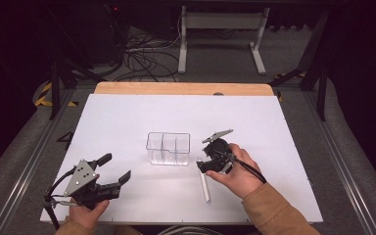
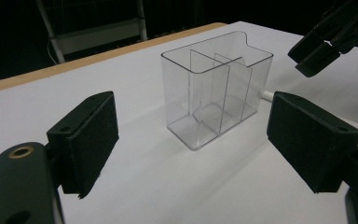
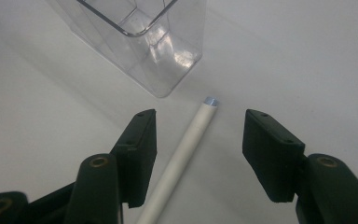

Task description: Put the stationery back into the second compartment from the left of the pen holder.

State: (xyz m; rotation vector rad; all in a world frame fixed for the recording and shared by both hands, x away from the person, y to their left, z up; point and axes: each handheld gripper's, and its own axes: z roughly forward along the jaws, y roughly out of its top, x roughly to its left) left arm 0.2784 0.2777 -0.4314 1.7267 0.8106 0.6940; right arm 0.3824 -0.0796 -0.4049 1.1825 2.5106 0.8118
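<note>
A clear plastic organiser [image 1: 169, 148] with three compartments stands empty near the middle of the white table [image 1: 127, 117]. A white pen [image 1: 204, 186] lies flat just right of it and nearer to me. My right gripper [image 1: 201, 165] hovers open over the pen's far end; in the right gripper view the pen [image 3: 186, 151] lies between the two jaws, untouched, with the organiser [image 3: 140, 37] just beyond. My left gripper [image 1: 116, 169] rests open near the front left edge, pointing at the organiser [image 2: 216, 93], nothing between its jaws. The right gripper [image 2: 328, 39] also appears at the top right of the left gripper view.
A wooden strip [image 1: 183, 88] runs along the table's far edge. Beyond it stand a white desk frame [image 1: 220, 34] and tangled cables [image 1: 147, 56] on the floor. Bare table surface surrounds the organiser on all sides.
</note>
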